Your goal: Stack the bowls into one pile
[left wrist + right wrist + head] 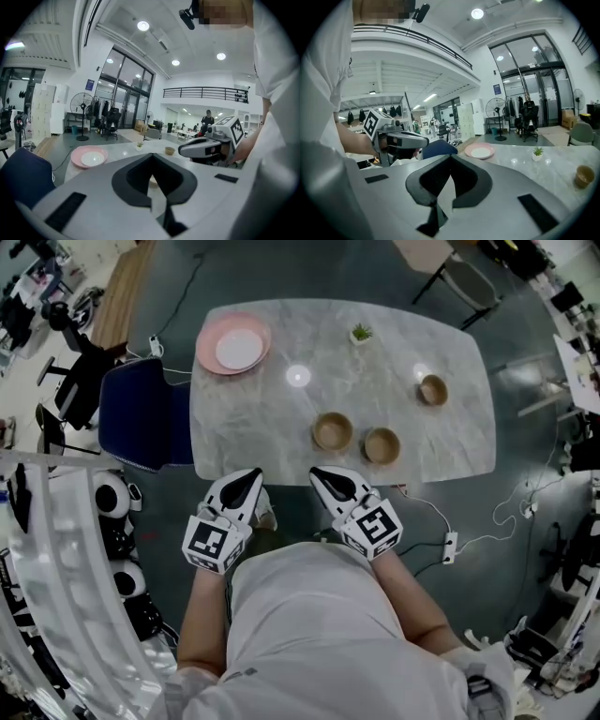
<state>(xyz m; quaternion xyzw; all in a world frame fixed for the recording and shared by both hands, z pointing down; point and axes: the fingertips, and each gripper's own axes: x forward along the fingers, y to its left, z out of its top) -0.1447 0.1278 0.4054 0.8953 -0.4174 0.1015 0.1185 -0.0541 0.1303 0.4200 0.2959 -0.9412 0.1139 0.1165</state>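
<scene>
Hovering before the marble table (281, 427), my left gripper (249, 476) and right gripper (321, 474) are closed tight, empty. I'd open the right and pinch the rim of the nearest round wooden bowl (332, 431).

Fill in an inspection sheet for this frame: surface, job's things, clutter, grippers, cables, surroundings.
Surface: light marble table.
Job's things: three wooden bowls, none stacked: near-left bowl, near-right bowl, far bowl.
Clutter: white plate on a pink plate; small potted plant.
Grippers: left gripper and right gripper both shut on nothing, held short of the table's near edge.
Cables: white cable with a power strip on the floor at right.
Surroundings: blue chair at the table's left end; open office hall.
</scene>
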